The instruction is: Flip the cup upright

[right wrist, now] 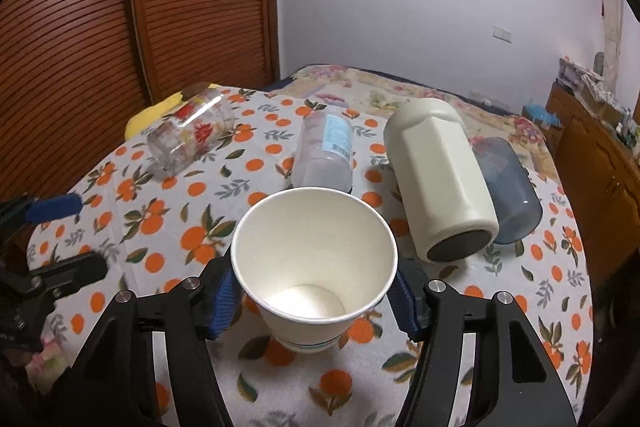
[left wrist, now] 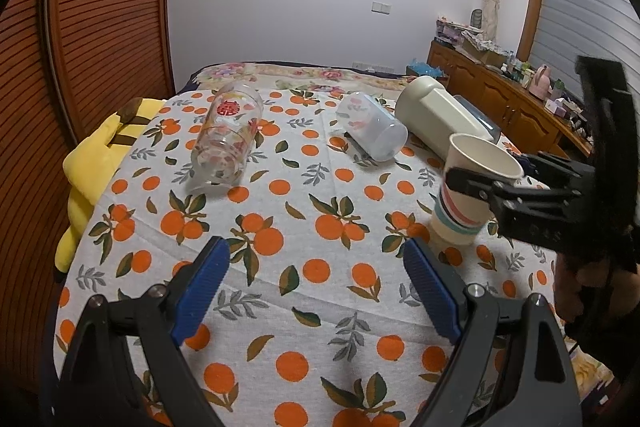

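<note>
A white paper cup [right wrist: 314,259] with coloured stripes stands upright on the orange-print tablecloth [right wrist: 280,379], mouth up. My right gripper [right wrist: 314,301] is shut on the paper cup, its blue pads pressed on both sides; in the left wrist view the cup [left wrist: 468,191] stands at the right with the right gripper's black fingers [left wrist: 472,183] around it. My left gripper [left wrist: 316,287] is open and empty above the cloth, left of the cup. A clear glass [left wrist: 226,139], a frosted plastic cup [left wrist: 372,131], a cream tumbler [right wrist: 438,183] and a blue-grey cup [right wrist: 508,187] lie on their sides.
A yellow plush toy [left wrist: 100,163] lies at the table's left edge. A slatted wooden door [right wrist: 120,7] stands behind on the left. A floral-covered bed [right wrist: 400,91] lies beyond the table, and a wooden cabinet [left wrist: 500,99] with clutter runs along the right.
</note>
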Tool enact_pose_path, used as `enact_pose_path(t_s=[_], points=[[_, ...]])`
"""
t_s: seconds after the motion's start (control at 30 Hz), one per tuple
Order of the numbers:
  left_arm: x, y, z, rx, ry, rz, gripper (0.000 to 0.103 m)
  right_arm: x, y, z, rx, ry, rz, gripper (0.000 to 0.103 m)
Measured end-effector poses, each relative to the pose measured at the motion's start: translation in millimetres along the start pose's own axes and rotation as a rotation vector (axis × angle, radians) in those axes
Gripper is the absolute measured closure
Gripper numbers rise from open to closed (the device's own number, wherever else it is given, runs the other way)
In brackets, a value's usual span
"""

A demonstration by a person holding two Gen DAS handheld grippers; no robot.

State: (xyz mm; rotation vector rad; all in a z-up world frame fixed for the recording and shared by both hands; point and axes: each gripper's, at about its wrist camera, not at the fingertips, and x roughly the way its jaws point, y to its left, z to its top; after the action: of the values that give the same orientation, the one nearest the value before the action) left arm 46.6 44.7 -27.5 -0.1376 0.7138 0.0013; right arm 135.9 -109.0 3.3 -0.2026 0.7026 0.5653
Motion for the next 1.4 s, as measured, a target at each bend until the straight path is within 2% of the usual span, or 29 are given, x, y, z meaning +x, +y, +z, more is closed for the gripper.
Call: enact_pose_path(t_s=[0.13,0.27,0.37,0.47,0.63,1.1,1.4], points=[[-3.1,-0.5,1.3,0.000,-0.011,-0.004,0.014,-13.8,8.3,-11.8,-0.023,-0.012,-0.001,0.038],[-5.9,-1.7,3.1,-0.008,-0.025,-0.013,0.014,-10.1,14.4,-20.2,-0.053,0.009,-0.006,0.036],[-8.7,-2.5,3.2,-0.012,-0.040,-0.021,0.014,-9.0,11.3,-21.5,-0.023,0.022,0.013,0.035],[-12.1,-4.7,3.3,-0.011,-0.058,-0.019,0.014,-13.4,9.7,-24.2,0.006,0.019,0.027,0.026],[-17.8,-12.7,3.9,-0.007,-0.081,-0.029,0.014,-23.4,8.7,-28.7,0.040,0.011,0.029,0.025],[-49.3,-52.4,12.9,0.080,-0.150,-0.030,0.014,-84.5,-12.3,-41.8,0.144,-0.109,-0.004,0.021],[-66.5,-66.8,7.6,0.092,-0.170,-0.018,0.014,-112.4,-21.9,-59.7,0.224,-0.158,-0.030,0.018]])
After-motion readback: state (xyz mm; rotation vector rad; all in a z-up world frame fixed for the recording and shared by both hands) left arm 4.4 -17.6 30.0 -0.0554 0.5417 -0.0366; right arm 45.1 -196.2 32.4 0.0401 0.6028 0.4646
